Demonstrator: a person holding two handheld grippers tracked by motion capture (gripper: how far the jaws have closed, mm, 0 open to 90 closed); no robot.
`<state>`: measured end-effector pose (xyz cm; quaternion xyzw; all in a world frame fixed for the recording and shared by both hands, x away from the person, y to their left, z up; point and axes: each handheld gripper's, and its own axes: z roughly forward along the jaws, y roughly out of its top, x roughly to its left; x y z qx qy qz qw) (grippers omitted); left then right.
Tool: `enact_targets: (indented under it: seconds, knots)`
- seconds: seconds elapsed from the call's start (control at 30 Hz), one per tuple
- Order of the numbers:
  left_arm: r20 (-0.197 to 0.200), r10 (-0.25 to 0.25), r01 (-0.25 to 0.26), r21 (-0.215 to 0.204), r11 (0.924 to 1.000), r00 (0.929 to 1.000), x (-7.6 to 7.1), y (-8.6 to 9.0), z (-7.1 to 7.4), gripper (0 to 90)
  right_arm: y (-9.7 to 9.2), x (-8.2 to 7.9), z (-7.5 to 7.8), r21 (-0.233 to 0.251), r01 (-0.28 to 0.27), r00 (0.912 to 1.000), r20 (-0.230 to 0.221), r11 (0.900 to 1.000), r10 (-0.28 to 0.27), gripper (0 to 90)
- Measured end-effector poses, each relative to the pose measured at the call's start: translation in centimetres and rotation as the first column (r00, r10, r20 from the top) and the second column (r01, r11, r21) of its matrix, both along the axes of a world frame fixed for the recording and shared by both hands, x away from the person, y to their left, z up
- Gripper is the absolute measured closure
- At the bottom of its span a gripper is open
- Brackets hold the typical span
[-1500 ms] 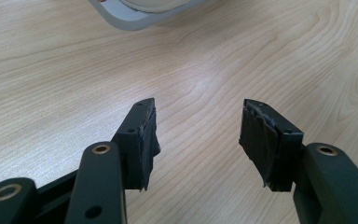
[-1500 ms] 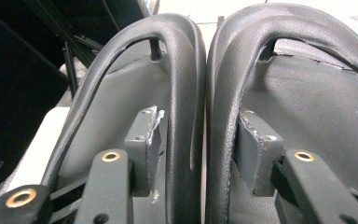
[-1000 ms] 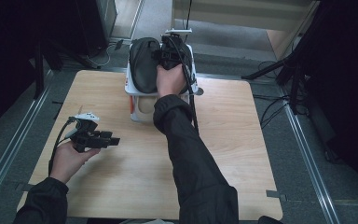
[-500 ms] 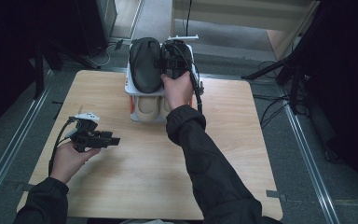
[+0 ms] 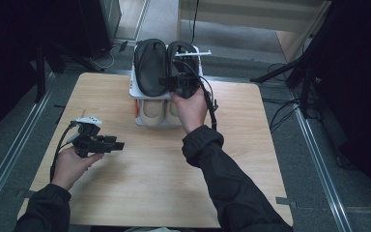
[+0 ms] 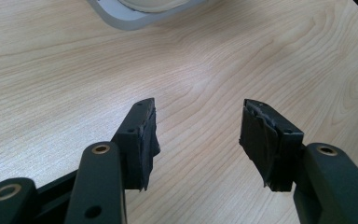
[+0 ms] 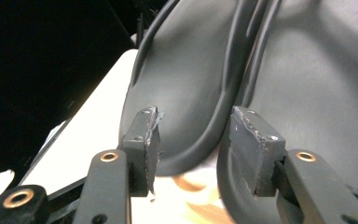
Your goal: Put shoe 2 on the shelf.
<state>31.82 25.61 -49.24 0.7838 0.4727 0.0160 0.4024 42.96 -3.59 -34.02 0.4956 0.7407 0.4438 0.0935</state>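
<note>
The left gripper (image 5: pixel 118 145) rests in front of the white rack (image 5: pixel 136 113), over the table (image 5: pixel 149 183), its jaws wide and empty. At the rack's top shelf, the right gripper (image 7: pixel 193 135) has just been narrowing its jaws around the heel rim of the left black shoe (image 7: pixel 186 88), not yet pressing. I'd centre the rim between the pads (image 7: pixel 249 140) before squeezing, clear of the neighbouring shoe (image 7: pixel 326 93).

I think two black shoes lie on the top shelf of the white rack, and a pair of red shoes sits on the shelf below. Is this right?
Not quite. The lower pair is beige, not red; the high view shows it. The rest holds: two black shoes lie on the top shelf of the white rack, with the other pair below them.
</note>
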Motion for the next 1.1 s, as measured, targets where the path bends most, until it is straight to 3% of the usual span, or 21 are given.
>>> enact_targets:
  seconds: [0.23,0.7,1.1]
  knots:
    - [0.001,0.001,-0.001,0.005,1.0000,1.0000,0.0,0.0,0.0,46.2,-1.0,-1.9,-0.9,-0.012,-0.041,0.9991,0.010,0.9991,0.041,53.3]
    - [0.009,0.006,-0.006,0.005,1.0000,0.9999,-0.1,-0.3,0.0,46.2,-3.8,-5.4,-4.2,0.043,-0.108,0.9938,-0.023,0.9932,0.109,52.9]
    - [0.016,0.010,-0.011,0.014,0.9998,0.9998,-0.1,-0.3,-0.1,46.1,-5.1,-7.6,-7.4,0.022,-0.162,0.9867,0.009,0.9865,0.162,50.6]
